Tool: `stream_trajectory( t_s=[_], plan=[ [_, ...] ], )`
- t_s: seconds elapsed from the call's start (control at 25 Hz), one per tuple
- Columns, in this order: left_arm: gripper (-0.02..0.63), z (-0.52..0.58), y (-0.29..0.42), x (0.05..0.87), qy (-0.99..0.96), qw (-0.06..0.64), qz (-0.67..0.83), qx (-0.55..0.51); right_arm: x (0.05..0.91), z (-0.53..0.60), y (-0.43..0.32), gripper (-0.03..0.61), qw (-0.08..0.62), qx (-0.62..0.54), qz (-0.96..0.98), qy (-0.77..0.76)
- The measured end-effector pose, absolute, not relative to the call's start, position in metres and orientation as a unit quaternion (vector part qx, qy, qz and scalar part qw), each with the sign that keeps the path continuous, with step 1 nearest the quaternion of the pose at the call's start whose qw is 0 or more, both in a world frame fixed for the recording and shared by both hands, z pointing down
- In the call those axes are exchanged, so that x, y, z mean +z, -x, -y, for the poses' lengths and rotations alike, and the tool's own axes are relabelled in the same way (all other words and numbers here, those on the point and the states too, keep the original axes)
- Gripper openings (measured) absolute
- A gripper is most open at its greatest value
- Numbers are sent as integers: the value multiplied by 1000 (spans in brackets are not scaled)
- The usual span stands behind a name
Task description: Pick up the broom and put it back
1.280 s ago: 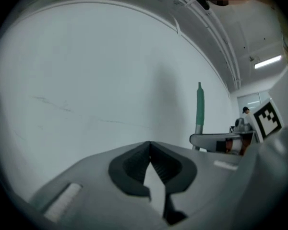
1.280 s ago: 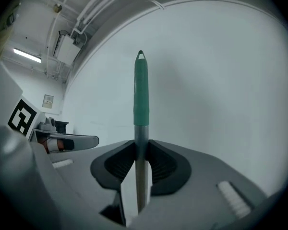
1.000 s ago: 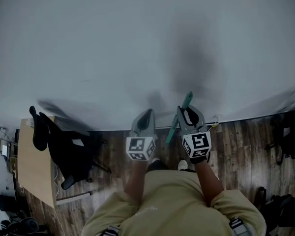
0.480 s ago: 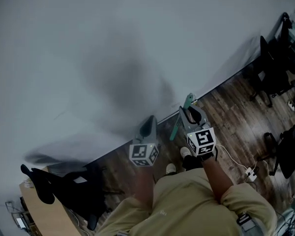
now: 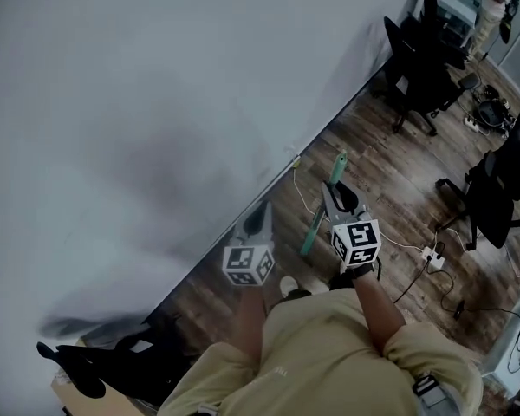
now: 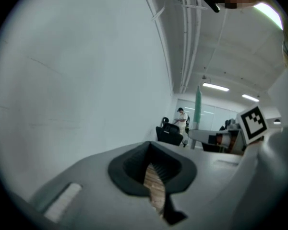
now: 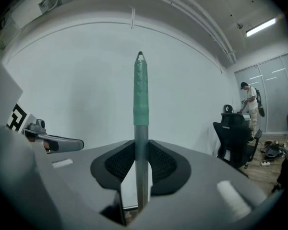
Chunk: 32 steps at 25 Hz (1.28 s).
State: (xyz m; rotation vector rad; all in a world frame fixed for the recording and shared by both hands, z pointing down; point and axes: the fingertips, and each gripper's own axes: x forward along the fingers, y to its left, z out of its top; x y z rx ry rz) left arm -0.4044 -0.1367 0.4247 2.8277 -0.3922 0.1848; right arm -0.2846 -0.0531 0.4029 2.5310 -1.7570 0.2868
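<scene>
The broom [image 5: 312,229] shows as a grey shaft with a teal grip at its top end, standing upright between my two grippers. My right gripper [image 5: 334,196] is shut on the shaft, which runs straight up between the black pads [image 7: 164,164] in the right gripper view, broom [image 7: 140,95] tip against the white wall. The brush end is hidden. My left gripper [image 5: 261,211] is beside it on the left, shut with nothing in it; only a sliver of wood floor shows between its pads [image 6: 134,169]. From the left gripper view the teal broom [image 6: 197,105] grip stands at the right.
A white wall [image 5: 139,102] fills the left. Black office chairs [image 5: 420,72] stand along it further on, another chair [image 5: 496,199] at the right. A power strip [image 5: 431,255] and cables lie on the wood floor. A person [image 5: 492,5] stands far off. A dark chair [image 5: 126,354] sits behind left.
The whole view has swung to the right along the wall, bringing the office chairs and open floor into sight. Both grippers turned with it; the broom stays in the right gripper.
</scene>
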Motion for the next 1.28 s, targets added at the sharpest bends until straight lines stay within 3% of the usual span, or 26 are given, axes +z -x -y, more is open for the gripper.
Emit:
stream_trajectory(
  t_s=[0.36, 0.64, 1.0, 1.28],
  plan=[
    [2, 40, 250, 412, -987, 127, 63, 76, 365, -61, 164, 87, -41, 69, 533, -842],
    [2, -117, 107, 407, -994, 29, -32, 97, 376, -186, 50, 87, -30, 56, 504, -861],
    [2, -211, 18, 447, -985, 42, -110, 124, 409, -301, -41, 94, 13, 49, 405, -913],
    [2, -287, -95, 438, -976, 45, -140, 159, 411, -411, -140, 87, -25, 91, 334, -938]
  ],
)
